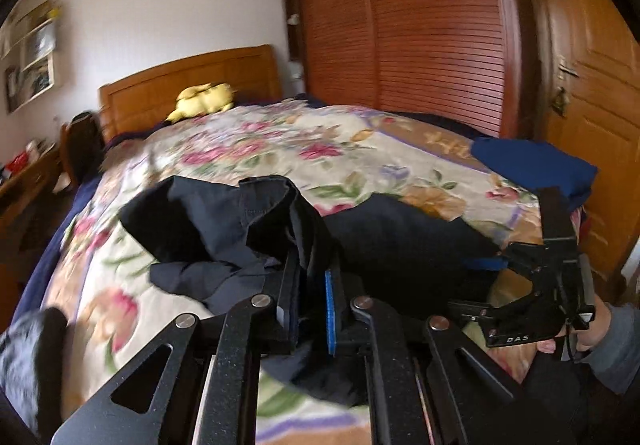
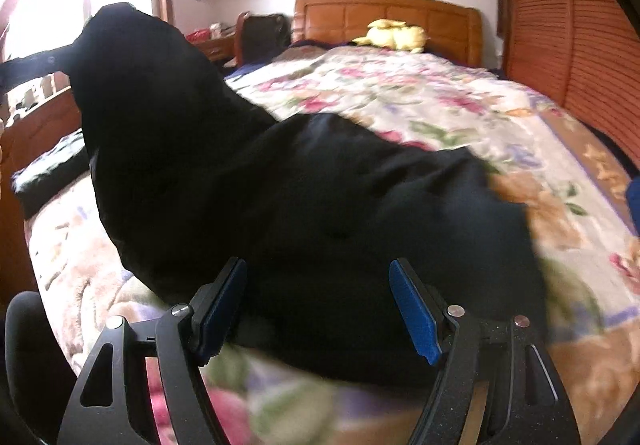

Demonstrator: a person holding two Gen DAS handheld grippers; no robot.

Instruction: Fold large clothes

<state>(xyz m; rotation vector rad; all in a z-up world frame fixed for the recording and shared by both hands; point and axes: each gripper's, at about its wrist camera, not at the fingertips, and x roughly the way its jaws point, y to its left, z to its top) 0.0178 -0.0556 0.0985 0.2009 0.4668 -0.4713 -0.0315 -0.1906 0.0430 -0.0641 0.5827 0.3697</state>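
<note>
Two grippers work over a dark navy garment (image 1: 224, 229) that lies crumpled on the floral bedspread (image 1: 280, 141), near the foot edge of the bed. The left gripper (image 1: 310, 305) has its jaws drawn narrow, pinching a bunched fold of the garment between its blue-lined pads; the cloth rises from that pinch into a rumpled ridge and spreads away toward the middle of the bedspread. In the right wrist view the right gripper (image 2: 318, 309) stands with its jaws wide apart, its blue pads (image 2: 416, 321) on either side of the garment's near portion with nothing clamped between them. From there the dark cloth (image 2: 320, 205) mounds up toward the left edge of the bed, where a lifted part of it hides the window side of the room. In the left wrist view the right gripper (image 1: 498, 263) appears at the right edge of the bed, one blue pad showing against the garment's edge, the person's hand (image 1: 576, 337) behind it. A folded blue garment (image 1: 532, 165) sits at the bed's right corner by the foot, just past that gripper. A yellow plush toy (image 1: 204, 99) lies at the head of the bed against the wooden headboard (image 1: 192, 81). A slatted wooden wardrobe (image 1: 420, 25) stands along the bed's right side, with a wooden door (image 1: 592, 93) next to it.
</note>
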